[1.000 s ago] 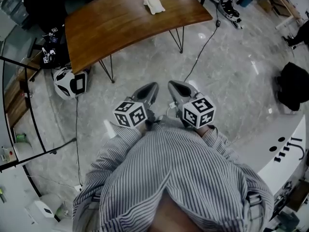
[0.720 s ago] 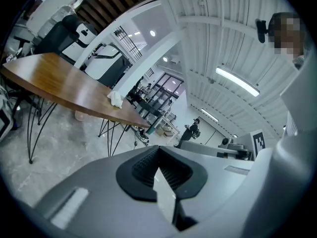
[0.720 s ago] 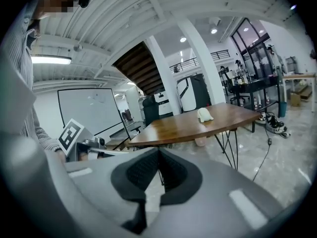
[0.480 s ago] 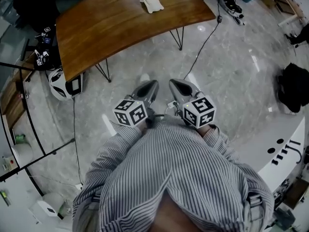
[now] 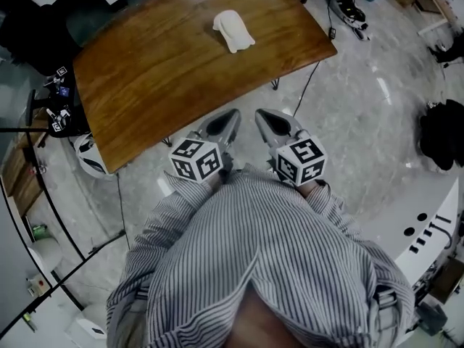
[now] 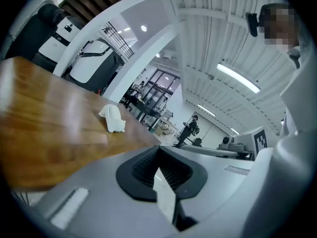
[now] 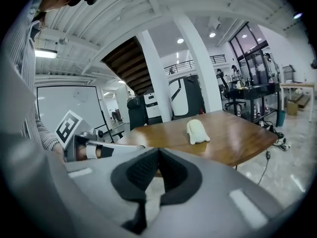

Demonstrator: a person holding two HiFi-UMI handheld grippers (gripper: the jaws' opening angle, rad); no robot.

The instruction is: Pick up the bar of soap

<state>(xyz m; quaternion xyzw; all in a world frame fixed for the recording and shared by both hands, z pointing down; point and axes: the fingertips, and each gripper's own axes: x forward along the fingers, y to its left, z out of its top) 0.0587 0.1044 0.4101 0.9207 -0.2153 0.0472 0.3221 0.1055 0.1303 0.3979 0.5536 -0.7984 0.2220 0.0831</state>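
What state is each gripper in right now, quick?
Left gripper: closed, holding nothing.
Right gripper: closed, holding nothing.

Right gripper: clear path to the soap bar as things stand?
Probably yes: only bare wooden table lies between the right gripper and the bar of soap. Jaws are shut, so open first.
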